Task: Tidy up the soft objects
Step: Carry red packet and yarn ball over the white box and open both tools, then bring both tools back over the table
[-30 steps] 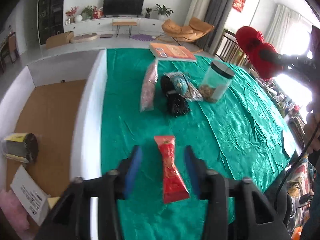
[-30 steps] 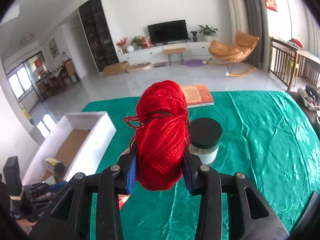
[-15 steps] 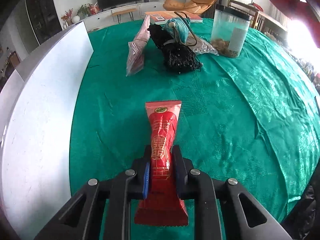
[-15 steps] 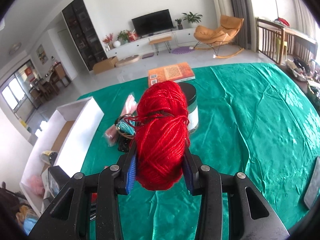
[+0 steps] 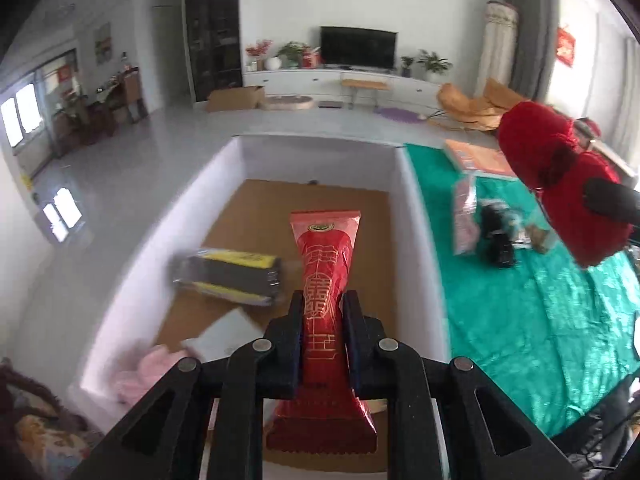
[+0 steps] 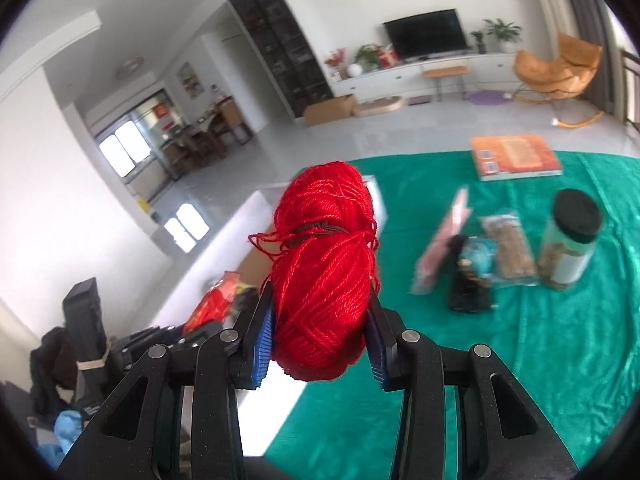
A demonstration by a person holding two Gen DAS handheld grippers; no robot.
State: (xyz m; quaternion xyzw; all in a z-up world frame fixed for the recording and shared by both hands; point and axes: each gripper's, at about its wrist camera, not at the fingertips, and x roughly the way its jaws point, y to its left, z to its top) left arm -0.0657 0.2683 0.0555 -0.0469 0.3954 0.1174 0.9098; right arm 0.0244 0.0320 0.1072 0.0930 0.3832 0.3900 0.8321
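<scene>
Left wrist view: a bright living room with a TV (image 5: 359,47) top centre and pale floor. A white box (image 5: 420,240) with a brown cardboard bottom fills the middle, and the green tablecloth (image 5: 540,320) runs down the right side. The left gripper (image 5: 323,332) is clamped tight on a red snack packet (image 5: 326,280), pinching its narrow waist. The packet's long axis runs straight up the frame along the fingers, flat sealed end pointing away, held above the box floor. A yellow-and-grey packet (image 5: 228,276) and something pink (image 5: 136,376) lie in the box at lower left, both blurred.

Right wrist view: same room, with the tablecloth (image 6: 560,360) across the right half. A black-lidded jar (image 6: 572,240), an orange book (image 6: 516,158) and some small bags (image 6: 508,248) sit at upper right. The right gripper (image 6: 320,332) holds a red yarn skein (image 6: 326,272) between its blue pads; its jaws have just been easing apart, though the yarn still sits squeezed between them. The skein stands upright, leaning slightly right.
</scene>
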